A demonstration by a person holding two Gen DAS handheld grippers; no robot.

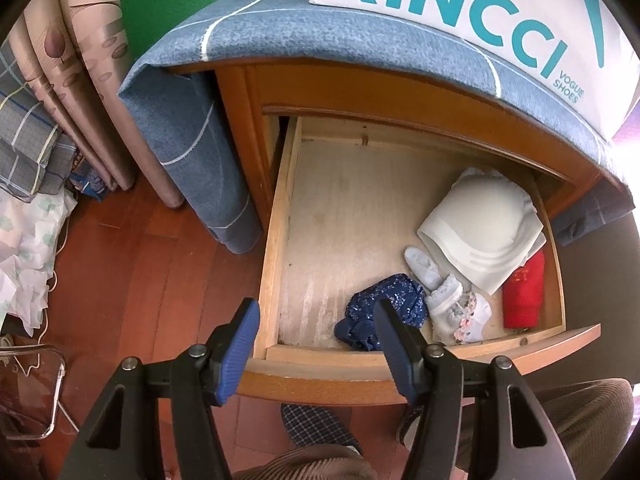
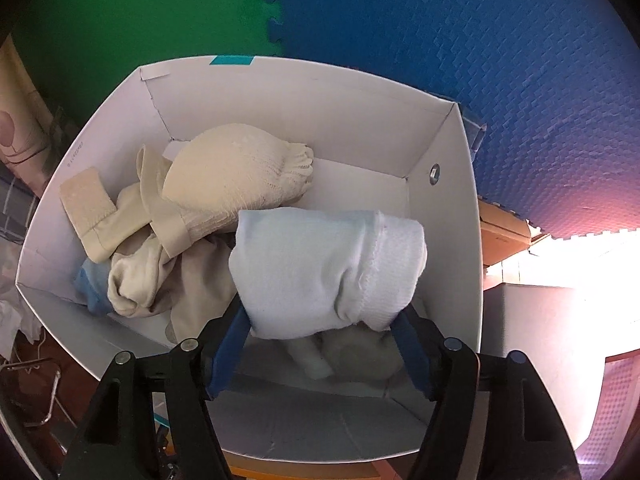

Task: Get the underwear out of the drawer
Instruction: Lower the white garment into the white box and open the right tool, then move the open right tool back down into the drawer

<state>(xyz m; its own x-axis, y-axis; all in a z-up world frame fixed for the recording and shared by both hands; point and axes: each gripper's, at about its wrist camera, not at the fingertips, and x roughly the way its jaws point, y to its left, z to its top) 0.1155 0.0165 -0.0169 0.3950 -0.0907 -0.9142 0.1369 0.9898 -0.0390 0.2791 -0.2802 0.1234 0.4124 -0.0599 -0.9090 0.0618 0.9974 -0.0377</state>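
Right now the left claw (image 1: 316, 350) hung over the front edge of the open wooden drawer (image 1: 280, 216), jaws wide, nothing between them. Inside the drawer, all toward its right side: a dark blue patterned piece of underwear (image 1: 360, 312) near the front, pale socks (image 1: 436, 292) beside it, a floral piece (image 1: 474, 316) touching the socks, a white folded garment (image 1: 480, 228) further back, a red item (image 1: 524, 292) against the right wall. Left half of the drawer floor was bare. A blue cloth (image 1: 320, 32) covered the cabinet top, with a white shoe box (image 1: 480, 8) on it.

The right claw (image 2: 324, 332) sat above the open white box (image 2: 448, 240), a rolled pale blue-white underwear piece (image 2: 328, 272) between its blue pads (image 2: 230, 344). Cannot tell whether the pads pressed it or only bracketed it. Cream garments (image 2: 224, 180) were piled in the box behind it, another pale piece (image 2: 352, 352) below it. Green and blue foam mats (image 2: 480, 40) stood behind the box.
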